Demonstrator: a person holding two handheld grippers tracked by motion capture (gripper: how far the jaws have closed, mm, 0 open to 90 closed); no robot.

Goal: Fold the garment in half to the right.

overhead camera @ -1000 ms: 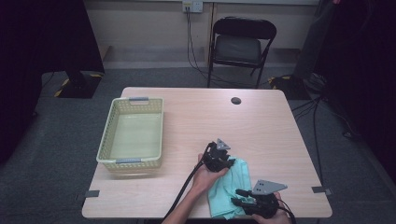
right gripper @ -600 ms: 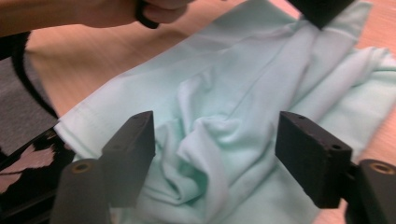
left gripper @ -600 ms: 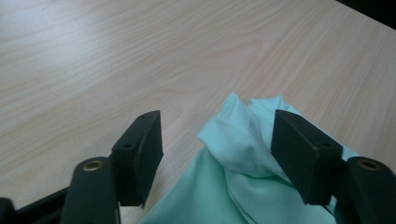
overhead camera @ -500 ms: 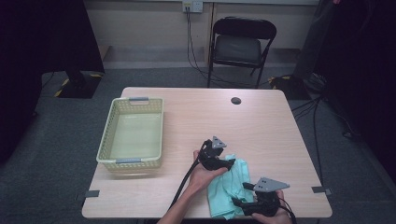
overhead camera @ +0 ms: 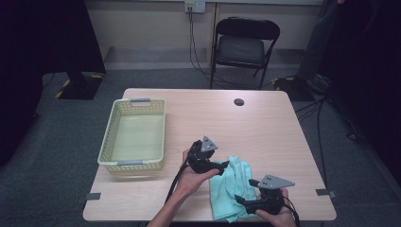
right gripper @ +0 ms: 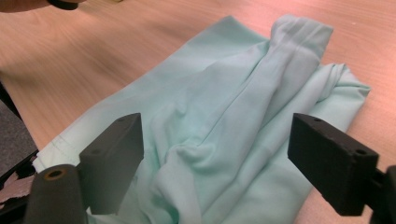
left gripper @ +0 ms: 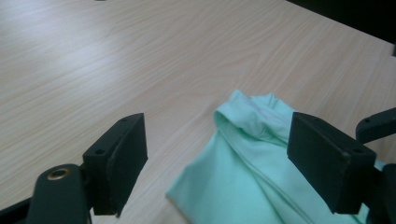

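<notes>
Both grippers have just been opening, nothing between the jaws: left gripper (overhead camera: 222,165) has lifted off the mint green garment (overhead camera: 231,189), right gripper (overhead camera: 242,200) hovers released over its near end. It lies rumpled at the table's (overhead camera: 265,127) front edge, so looks dropped, fold unfinished

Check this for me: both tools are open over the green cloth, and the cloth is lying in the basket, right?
Not quite. Both tools, left and right, are open over the cloth, but it lies on the table, not in the basket. The high view shows it.
</notes>
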